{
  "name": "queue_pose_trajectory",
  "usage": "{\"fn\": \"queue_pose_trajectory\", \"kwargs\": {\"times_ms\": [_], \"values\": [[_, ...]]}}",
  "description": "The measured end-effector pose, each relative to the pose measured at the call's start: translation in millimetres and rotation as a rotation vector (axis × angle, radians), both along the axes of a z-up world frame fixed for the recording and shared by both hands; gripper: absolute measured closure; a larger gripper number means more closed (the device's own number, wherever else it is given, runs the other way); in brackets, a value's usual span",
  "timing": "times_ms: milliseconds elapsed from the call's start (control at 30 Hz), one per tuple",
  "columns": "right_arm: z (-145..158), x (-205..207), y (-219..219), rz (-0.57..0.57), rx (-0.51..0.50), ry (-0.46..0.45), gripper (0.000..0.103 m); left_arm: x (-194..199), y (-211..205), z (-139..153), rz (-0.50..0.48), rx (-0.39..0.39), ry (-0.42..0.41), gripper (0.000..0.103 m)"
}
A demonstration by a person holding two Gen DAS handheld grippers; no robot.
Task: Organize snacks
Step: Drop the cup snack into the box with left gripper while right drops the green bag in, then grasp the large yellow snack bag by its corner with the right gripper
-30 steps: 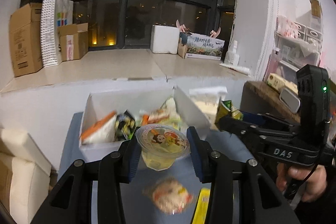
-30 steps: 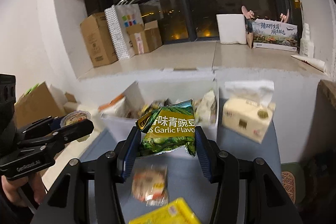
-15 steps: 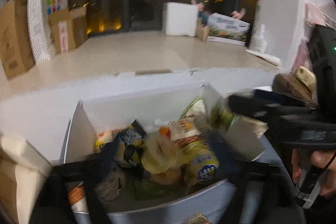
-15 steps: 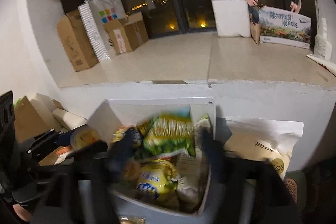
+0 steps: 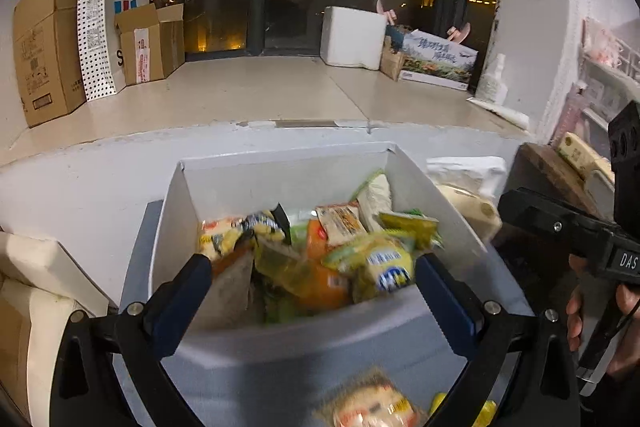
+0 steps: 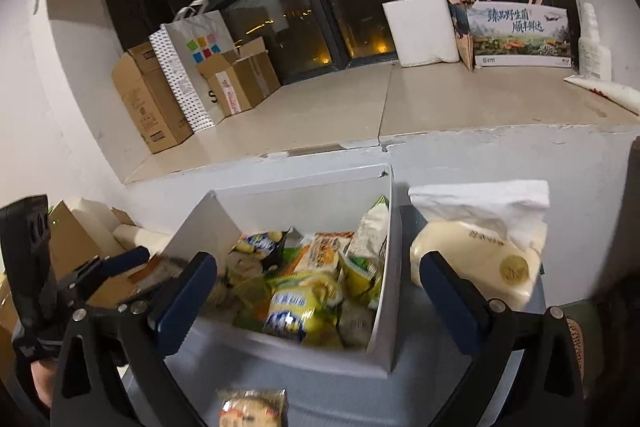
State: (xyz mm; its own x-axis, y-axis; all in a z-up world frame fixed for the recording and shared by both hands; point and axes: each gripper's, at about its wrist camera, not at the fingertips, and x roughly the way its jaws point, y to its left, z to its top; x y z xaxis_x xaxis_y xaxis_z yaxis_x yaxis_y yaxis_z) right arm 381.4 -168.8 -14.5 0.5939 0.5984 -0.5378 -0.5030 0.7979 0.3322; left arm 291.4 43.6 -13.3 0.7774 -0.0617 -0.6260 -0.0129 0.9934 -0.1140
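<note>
A white box on the grey table holds several snack packs, among them a yellow pack with a blue label. My left gripper is open and empty, its fingers spread just in front of the box. My right gripper is open and empty over the box's near side. The right gripper also shows at the right of the left wrist view. The left gripper shows at the left of the right wrist view. A round wrapped snack lies on the table near me.
A tissue pack stands right of the box. A yellow packet lies by the wrapped snack. A white ledge behind carries cardboard boxes, a paper bag and a foam box.
The left gripper held a jelly cup and the right a green pea bag; both moved forward over the box, opened, and now hold nothing.
</note>
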Motion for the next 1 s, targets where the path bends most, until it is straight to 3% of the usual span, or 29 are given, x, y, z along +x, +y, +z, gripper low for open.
{"fn": "queue_pose_trajectory", "kwargs": {"times_ms": [267, 467, 567, 667, 833, 1000], "values": [[9, -79, -28, 0.011, 0.063, -0.022, 0.000, -91, -6, 11, -0.024, 0.020, -0.015, 0.000], [-34, -151, -48, -0.066, 0.053, 0.037, 0.000, -154, -13, -1, -0.010, -0.020, 0.008, 0.000], [-66, -176, -48, -0.038, 0.024, 0.091, 0.000, -179, -17, -5, -0.020, -0.021, 0.011, 0.000], [-87, -193, -46, -0.033, -0.016, 0.129, 0.000, -198, -20, -9, -0.013, -0.004, 0.004, 0.000], [-109, -211, -36, -0.063, -0.092, 0.144, 0.000, -215, -17, -21, 0.013, -0.049, 0.021, 0.000], [-127, -204, -21, -0.089, -0.177, 0.222, 0.000, -224, -20, -35, 0.013, -0.076, 0.042, 0.000]]}}
